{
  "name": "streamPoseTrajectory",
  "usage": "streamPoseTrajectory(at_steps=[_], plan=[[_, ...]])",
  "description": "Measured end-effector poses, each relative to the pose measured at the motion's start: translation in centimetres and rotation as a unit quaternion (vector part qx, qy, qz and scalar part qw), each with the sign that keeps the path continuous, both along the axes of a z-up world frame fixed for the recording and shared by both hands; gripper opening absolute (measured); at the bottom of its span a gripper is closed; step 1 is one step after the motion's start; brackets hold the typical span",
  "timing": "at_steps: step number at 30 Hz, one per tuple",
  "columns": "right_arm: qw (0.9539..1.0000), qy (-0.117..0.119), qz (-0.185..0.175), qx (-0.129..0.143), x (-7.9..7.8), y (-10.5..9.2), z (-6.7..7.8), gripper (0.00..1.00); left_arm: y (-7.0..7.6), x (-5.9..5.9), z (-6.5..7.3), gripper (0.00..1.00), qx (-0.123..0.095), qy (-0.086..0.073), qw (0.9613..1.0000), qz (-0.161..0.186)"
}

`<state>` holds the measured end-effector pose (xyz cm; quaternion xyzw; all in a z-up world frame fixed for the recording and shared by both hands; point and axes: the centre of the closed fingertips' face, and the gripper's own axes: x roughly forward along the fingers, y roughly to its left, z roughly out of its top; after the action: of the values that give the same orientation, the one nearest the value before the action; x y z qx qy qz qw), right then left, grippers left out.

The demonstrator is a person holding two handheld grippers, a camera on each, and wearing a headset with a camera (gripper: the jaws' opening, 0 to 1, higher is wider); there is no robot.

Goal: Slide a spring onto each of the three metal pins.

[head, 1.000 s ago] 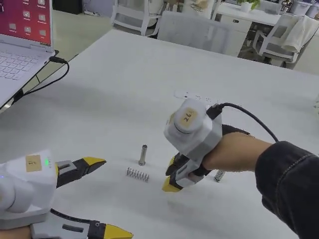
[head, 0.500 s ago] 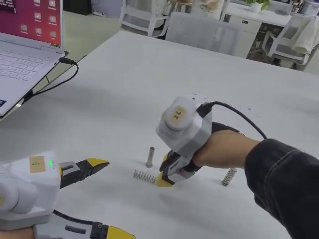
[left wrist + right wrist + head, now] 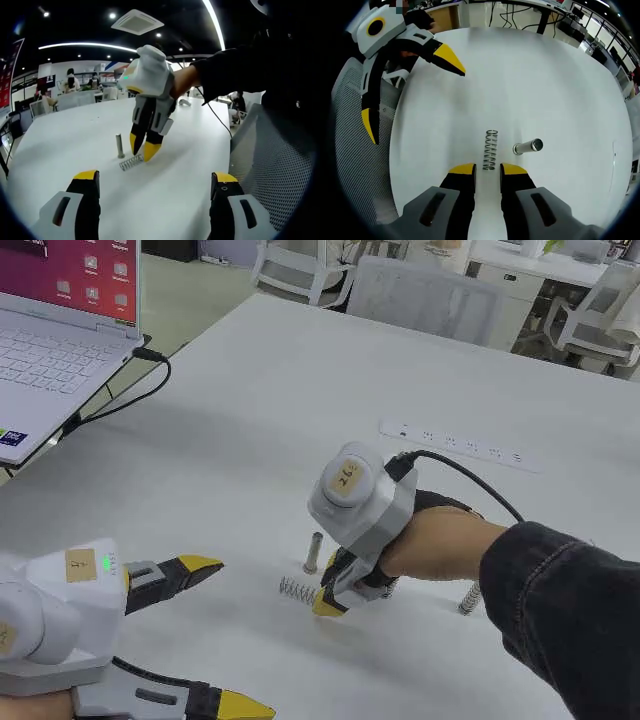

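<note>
Nearest me, the left gripper [image 3: 228, 635] was cut off at the frame's bottom edge in the head view, but its own view showed its jaws spread wide and holding nothing; beyond it the loose spring [image 3: 297, 590] lay flat on the white table [image 3: 250, 420], and the right gripper [image 3: 328, 600] covered the spring's far end there, so I could not judge contact from above; the right gripper view settled it, with the spring's [image 3: 490, 149] near end lying between the two yellow tips, the jaws a little apart and wider than the coil, not pressing on it; a second earlier those tips had stood clear of the spring, off to one side, and they had since come up to its end, while the left gripper had kept its place; the bare pin [image 3: 313, 552] stood upright just beside the spring; past the hand a second spring [image 3: 468, 598] stood tilted by the sleeve, and whether a pin sat inside it I could not tell; farther off lay a power strip [image 3: 460, 443] and, cut by the edge, a laptop [image 3: 60, 330].
</note>
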<state>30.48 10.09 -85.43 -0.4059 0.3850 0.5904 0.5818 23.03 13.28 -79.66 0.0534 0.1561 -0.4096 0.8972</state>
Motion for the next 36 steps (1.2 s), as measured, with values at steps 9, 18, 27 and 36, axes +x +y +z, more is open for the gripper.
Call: streamPoseTrajectory(at_steps=[9, 18, 27, 36], plan=[[0.9999, -0.001, 0.005, -0.009, -0.1, 0.0, -0.5, 0.14, 0.1, -0.1, -0.2, 0.89, -0.002, 0.002, 1.0, 0.002], [0.9999, -0.001, 0.009, -0.012, -0.2, 0.0, -0.7, 0.1, 0.3, -0.1, -0.1, 0.88, -0.002, 0.002, 1.0, 0.005], [0.9999, -0.003, 0.01, -0.012, -0.6, -0.2, -0.6, 0.08, 0.1, -0.2, -0.2, 0.87, -0.001, 0.002, 1.0, 0.003], [0.9998, 0.003, 0.019, -0.009, -2.0, -1.2, 0.5, 0.08, -0.7, -0.2, 0.0, 0.82, 0.001, 0.002, 0.9999, -0.01]])
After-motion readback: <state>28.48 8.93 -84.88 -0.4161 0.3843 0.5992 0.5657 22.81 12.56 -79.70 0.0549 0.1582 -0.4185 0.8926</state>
